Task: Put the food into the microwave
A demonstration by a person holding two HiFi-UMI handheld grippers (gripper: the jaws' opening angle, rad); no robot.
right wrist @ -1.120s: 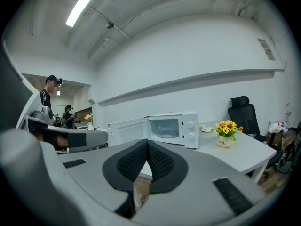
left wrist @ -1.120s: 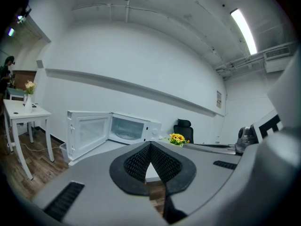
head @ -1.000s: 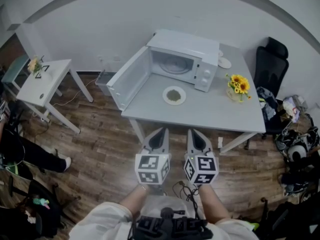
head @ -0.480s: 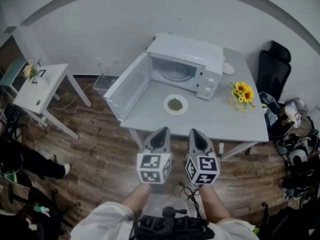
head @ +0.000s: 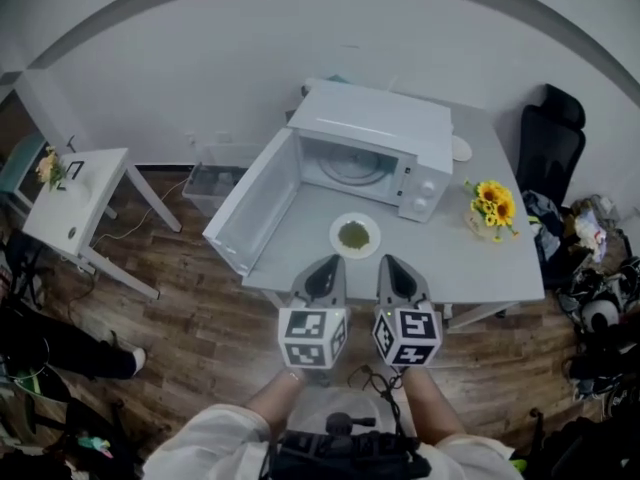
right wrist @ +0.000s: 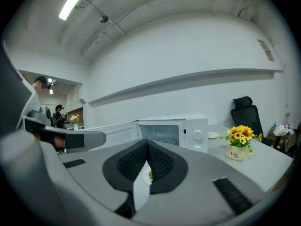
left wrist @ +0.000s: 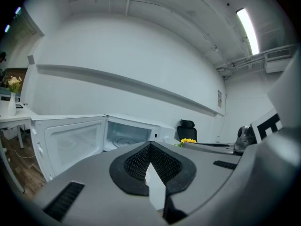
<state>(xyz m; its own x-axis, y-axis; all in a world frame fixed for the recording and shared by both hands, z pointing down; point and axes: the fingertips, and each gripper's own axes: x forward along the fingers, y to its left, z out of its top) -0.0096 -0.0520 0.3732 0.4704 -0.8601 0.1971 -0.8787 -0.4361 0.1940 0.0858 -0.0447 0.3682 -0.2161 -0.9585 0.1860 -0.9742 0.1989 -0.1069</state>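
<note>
A white microwave (head: 385,138) stands on a grey table (head: 480,263), its door (head: 255,213) swung wide open to the left and its turntable bare. In front of it lies a white plate (head: 354,235) with green food. My left gripper (head: 325,266) and right gripper (head: 393,266) hang side by side at the table's near edge, short of the plate, both shut and empty. The left gripper view shows the open microwave (left wrist: 129,134) ahead. In the right gripper view the microwave (right wrist: 175,130) is ahead and the plate (right wrist: 149,175) peeks through between the jaws.
A pot of yellow flowers (head: 492,205) and a small white dish (head: 461,148) sit on the table's right. A black office chair (head: 548,138) and clutter stand at the right. A small white side table (head: 70,203) is at the left, a grey bin (head: 205,183) behind the door.
Both grippers and the head camera have moved towards the table together. The microwave and plate now sit lower and closer in the head view, with the gripper tips over the table's near edge.
</note>
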